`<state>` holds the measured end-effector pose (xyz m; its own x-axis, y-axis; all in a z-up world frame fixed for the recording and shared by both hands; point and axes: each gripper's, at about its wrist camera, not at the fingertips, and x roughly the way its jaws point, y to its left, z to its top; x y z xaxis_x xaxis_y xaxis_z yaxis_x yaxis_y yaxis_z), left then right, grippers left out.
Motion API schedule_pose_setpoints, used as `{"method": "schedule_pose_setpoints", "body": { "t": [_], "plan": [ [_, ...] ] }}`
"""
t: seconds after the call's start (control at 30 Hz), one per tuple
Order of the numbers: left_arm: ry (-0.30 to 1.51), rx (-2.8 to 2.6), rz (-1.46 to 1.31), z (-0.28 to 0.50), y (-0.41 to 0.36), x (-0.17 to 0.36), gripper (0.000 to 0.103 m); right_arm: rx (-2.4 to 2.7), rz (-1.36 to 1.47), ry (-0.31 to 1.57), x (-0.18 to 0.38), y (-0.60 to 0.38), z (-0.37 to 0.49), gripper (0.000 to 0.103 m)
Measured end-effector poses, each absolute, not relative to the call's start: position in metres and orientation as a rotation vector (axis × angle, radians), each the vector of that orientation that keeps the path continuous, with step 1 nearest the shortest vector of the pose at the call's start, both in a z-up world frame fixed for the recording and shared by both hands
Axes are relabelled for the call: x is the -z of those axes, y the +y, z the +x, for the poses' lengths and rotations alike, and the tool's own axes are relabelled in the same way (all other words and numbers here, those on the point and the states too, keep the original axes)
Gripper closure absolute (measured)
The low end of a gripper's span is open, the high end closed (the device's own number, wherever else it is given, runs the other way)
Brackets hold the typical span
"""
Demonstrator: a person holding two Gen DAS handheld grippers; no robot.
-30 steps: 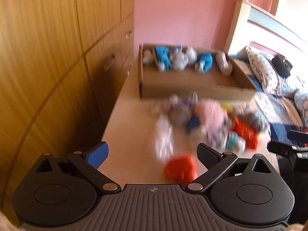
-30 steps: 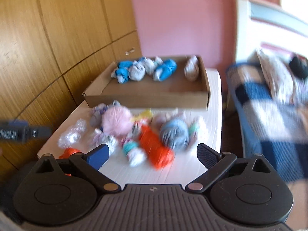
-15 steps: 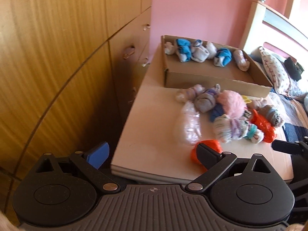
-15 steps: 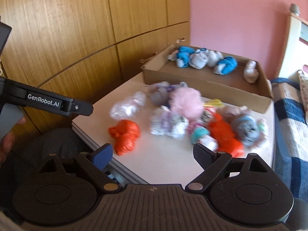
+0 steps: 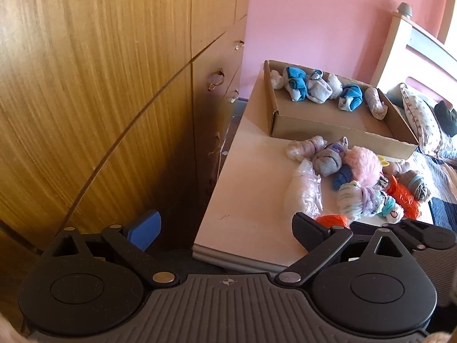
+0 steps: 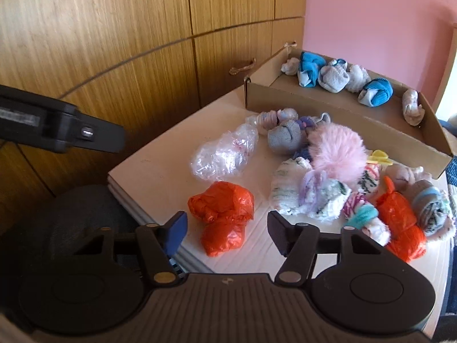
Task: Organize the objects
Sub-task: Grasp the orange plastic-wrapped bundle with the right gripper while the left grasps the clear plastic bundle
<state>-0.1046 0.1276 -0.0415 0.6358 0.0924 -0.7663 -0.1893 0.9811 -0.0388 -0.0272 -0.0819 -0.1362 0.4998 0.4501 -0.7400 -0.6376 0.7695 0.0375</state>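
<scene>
While six rolled sock bundles [image 6: 337,78] already sit along the far wall of the cardboard box [image 6: 328,114], most of the sorting is judged outstanding: a heap of socks [image 6: 311,194], a pink fluffy ball [image 6: 338,150] and plastic bags remains on the table [image 6: 160,177] before the box. The right gripper [image 6: 227,228] is closing, its fingers either side of the near orange bag [image 6: 221,217], not yet pressing it. The left gripper [image 5: 225,233] stands released, holding nothing, at the table's edge.
</scene>
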Motion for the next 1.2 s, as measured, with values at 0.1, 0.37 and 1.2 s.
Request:
{"method": "schedule_pose_setpoints", "body": {
  "t": [0.1,0.37,1.2],
  "plan": [
    [0.872,-0.152,-0.109,-0.103,0.127,0.042,0.003,-0.644,-0.270,0.811,0.142,-0.082,-0.026,0.067],
    [0.898,-0.041,-0.002,-0.063,0.093,0.061,0.003,-0.624,-0.239,0.797,0.125,-0.122,-0.037,0.072],
    [1.010,0.107,0.002,-0.005,0.069,0.094,0.060,-0.599,-0.157,0.789,0.104,-0.158,-0.040,0.072]
  ]
}}
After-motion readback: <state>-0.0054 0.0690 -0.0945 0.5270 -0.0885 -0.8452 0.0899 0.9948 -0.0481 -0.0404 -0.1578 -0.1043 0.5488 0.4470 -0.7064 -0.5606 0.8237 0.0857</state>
